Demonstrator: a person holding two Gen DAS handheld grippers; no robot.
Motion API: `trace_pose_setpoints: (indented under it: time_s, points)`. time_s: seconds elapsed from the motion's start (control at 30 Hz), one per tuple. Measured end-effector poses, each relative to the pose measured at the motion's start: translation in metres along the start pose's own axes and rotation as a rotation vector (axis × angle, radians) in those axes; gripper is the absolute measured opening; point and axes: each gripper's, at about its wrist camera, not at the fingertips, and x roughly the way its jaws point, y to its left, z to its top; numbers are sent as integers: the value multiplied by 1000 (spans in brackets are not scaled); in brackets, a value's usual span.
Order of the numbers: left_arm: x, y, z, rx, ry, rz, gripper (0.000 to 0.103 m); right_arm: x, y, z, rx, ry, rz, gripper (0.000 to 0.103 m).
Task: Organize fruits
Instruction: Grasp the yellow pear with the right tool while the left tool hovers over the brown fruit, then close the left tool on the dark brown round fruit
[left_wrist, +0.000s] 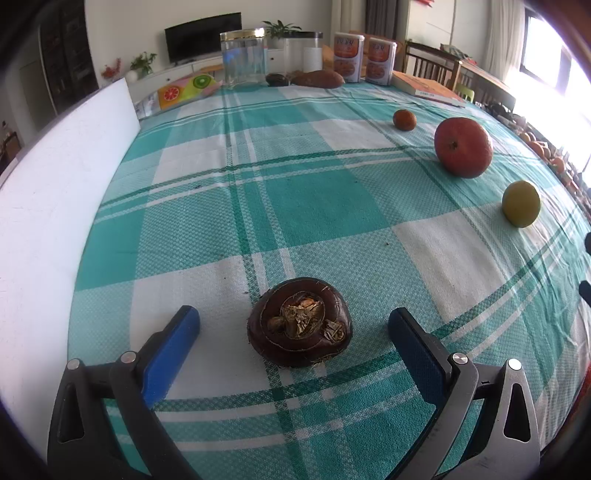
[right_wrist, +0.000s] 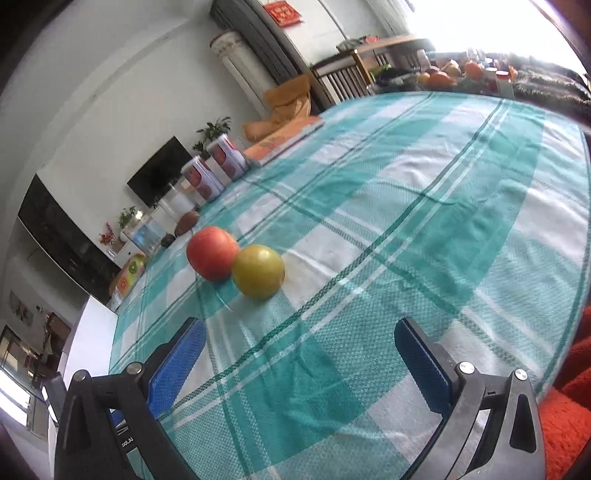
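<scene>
Jars (left_wrist: 243, 57) and cans (left_wrist: 348, 57) line the table's (left_wrist: 314, 206) far edge.

Beyond my teal checked tablecloth (left_wrist: 303, 206) stood a clear jar (left_wrist: 244, 59), two cartons (left_wrist: 364, 59) and a book (left_wrist: 424, 86).

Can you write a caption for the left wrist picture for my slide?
Open left gripper straddles a brown water chestnut on the teal plaid tablecloth.
</scene>
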Motion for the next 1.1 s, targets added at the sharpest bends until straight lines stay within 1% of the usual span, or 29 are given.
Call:
trace_pose_setpoints:
  time_s: [0.1, 0.17, 0.23, 0.3, 0.37, 0.4, 0.47, 0.5, 0.57, 0.6, 0.63, 0.77, 0.97, 1.1]
  points:
    - [0, 0, 0, 0, 0, 0, 102, 31, 31, 16, -182, 41, -53, 101]
    - [0, 0, 0, 0, 0, 0, 102, 51, 48, 24, -273, 66, -78, 101]
    - [0, 0, 0, 0, 0, 0, 102, 73, 60, 27, -352, 127, -97, 101]
    - [0, 0, 0, 1, 0, 1, 102, 88, 64, 27, -393, 153, -100, 101]
    - [0, 0, 0, 1, 0, 1, 102, 93, 61, 25, -392, 153, -94, 101]
    - [0, 0, 0, 0, 0, 1, 102, 93, 58, 26, -384, 151, -94, 98]
    - [0, 0, 0, 0, 0, 1, 103, 93, 57, 29, -382, 137, -87, 84]
    - [0, 0, 0, 0, 0, 1, 103, 93, 58, 29, -394, 135, -100, 76]
    - [0, 0, 0, 0, 0, 0, 103, 93, 58, 29, -405, 132, -96, 68]
    - [0, 0, 0, 0, 0, 0, 103, 92, 57, 29, -402, 128, -93, 54]
    - [0, 0, 0, 0, 0, 0, 103, 89, 56, 30, -395, 128, -83, 50]
    - [0, 0, 0, 0, 0, 1, 103, 80, 47, 27, -366, 132, -33, 50]
    - [0, 0, 0, 0, 0, 0, 103, 54, 26, 15, -255, 186, 112, 50]
    - [0, 0, 0, 0, 0, -1, 102, 45, 29, 4, -251, 205, 175, 50]
